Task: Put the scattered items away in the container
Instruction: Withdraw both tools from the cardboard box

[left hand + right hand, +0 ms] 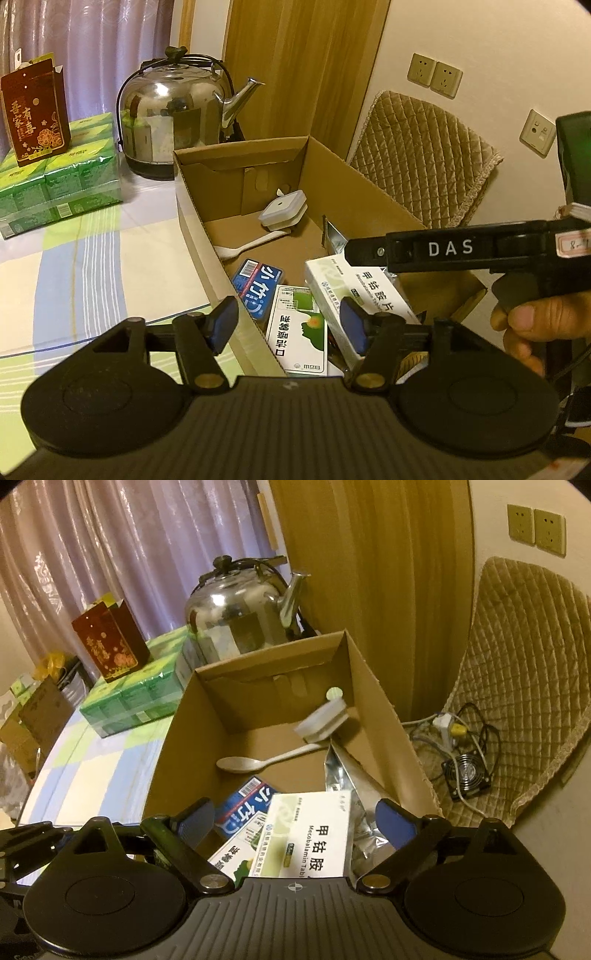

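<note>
Up front on my left wrist view, the left tongs (290,325) stand released, blue pads spread and holding nothing, poised over the near end of the cardboard box (207,236) on the counter (92,258). Inside the box lie a blue carton (258,291) with a barcode, a white-and-green carton (299,332) printed in Chinese characters, a white medicine box (332,288), a white spoon (240,247) and a small square white case (283,212). My other tool crosses from the right, its black body lettered "DAS" (450,247), gripped by a hand (524,332). Behind the box sits a steel kettle (177,114); a red gift bag (35,114) with gold characters stands on green tissue packs (59,177).

Over on my right wrist view, the right tongs (295,818) are likewise released and empty, above the same box (177,738). The medicine box (314,834) reads "Mecobalamin Tabl", the rest hidden by the rig. Beside it a silver foil pouch (347,786) leans on the box's right wall; the spoon (251,762) lies mid-floor.
</note>
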Demonstrator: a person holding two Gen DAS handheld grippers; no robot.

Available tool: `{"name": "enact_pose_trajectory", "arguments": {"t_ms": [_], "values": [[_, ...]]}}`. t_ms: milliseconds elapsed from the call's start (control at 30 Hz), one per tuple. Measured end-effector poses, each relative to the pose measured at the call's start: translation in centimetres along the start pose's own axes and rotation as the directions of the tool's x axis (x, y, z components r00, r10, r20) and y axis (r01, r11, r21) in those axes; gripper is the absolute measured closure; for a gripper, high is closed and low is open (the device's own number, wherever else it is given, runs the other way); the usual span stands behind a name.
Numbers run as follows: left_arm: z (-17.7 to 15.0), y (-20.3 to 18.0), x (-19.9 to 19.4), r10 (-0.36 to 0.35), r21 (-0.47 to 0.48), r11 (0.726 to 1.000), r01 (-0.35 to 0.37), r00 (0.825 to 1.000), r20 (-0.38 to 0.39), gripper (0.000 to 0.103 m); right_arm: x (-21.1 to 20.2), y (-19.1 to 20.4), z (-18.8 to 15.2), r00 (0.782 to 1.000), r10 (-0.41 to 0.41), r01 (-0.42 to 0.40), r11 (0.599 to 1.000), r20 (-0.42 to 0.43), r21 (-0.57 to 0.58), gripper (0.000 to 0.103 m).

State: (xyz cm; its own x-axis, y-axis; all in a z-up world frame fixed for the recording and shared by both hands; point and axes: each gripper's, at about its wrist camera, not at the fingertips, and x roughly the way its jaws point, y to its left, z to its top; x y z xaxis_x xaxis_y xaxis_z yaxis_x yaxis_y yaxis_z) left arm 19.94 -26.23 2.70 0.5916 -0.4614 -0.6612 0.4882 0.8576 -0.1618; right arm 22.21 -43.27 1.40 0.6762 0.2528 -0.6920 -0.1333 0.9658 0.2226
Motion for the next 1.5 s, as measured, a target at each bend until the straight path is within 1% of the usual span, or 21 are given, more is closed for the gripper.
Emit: {"name": "enact_pose_trajectory", "arguments": {"t_ms": [100,267,300,367,500,667,700,800,900,1067,1167,1300,1500], "values": [[-0.1,0.0,-0.4,0.006,0.008,1.000,-0.006,1.000,0.003,0.042,-0.2,0.2,0.0,1.000,0.002,-0.002,1.000,-0.002,-0.002,0.011],[-0.4,0.1,-1.4,0.020,0.010,1.000,-0.020,1.000,0.014,0.033,-0.8,0.4,-0.4,1.000,0.005,-0.005,1.000,-0.005,0.000,0.011],[-0.5,0.1,-1.7,0.025,0.010,1.000,-0.026,1.000,0.017,0.031,-1.1,0.5,-0.5,1.000,0.005,-0.005,1.000,-0.005,-0.001,0.011],[-0.6,0.2,-2.3,0.041,0.009,0.999,-0.042,0.999,0.025,0.023,-1.6,0.7,-0.6,1.000,0.005,-0.005,1.000,0.000,-0.006,0.010],[-0.9,-0.1,-3.6,0.089,0.025,0.996,-0.091,0.995,0.040,0.018,-3.0,1.1,-0.8,1.000,0.005,-0.005,1.000,0.011,-0.011,0.009],[-1.5,-0.5,-5.7,0.139,0.029,0.990,-0.141,0.987,0.079,0.002,-5.0,1.9,-1.2,1.000,-0.005,0.006,0.999,0.028,-0.041,0.006],[-1.7,-0.6,-6.1,0.145,0.031,0.989,-0.148,0.986,0.085,0.001,-5.5,2.0,-1.3,0.999,-0.007,0.008,0.999,0.032,-0.045,0.005],[-2.2,-0.9,-7.1,0.152,0.024,0.988,-0.155,0.985,0.081,0.001,-6.6,2.5,-1.6,0.999,-0.015,0.017,0.998,0.041,-0.062,0.004],[-2.8,-1.1,-8.1,0.156,-0.009,0.988,-0.156,0.985,0.079,0.001,-8.0,3.1,-2.2,0.998,-0.016,0.021,0.996,0.053,-0.082,0.002],[-3.9,-1.5,-9.7,0.157,-0.053,0.987,-0.153,0.985,0.070,0.001,-9.8,3.7,-3.1,0.998,-0.019,0.024,0.995,0.057,-0.099,0.002],[-4.5,-1.5,-10.7,0.154,-0.095,0.984,-0.148,0.986,0.058,0.001,-10.8,4.0,-3.8,0.998,-0.019,0.025,0.995,0.058,-0.097,0.002],[-5.3,-2.4,-12.0,0.208,-0.104,0.974,-0.201,0.977,0.052,0.001,-12.1,4.4,-4.9,0.998,-0.018,0.023,0.995,0.054,-0.102,0.002],[-6.5,-3.5,-13.7,0.223,-0.114,0.970,-0.215,0.973,0.060,0.001,-14.0,5.0,-6.8,0.999,-0.027,0.032,0.994,0.047,-0.108,0.002]]}}
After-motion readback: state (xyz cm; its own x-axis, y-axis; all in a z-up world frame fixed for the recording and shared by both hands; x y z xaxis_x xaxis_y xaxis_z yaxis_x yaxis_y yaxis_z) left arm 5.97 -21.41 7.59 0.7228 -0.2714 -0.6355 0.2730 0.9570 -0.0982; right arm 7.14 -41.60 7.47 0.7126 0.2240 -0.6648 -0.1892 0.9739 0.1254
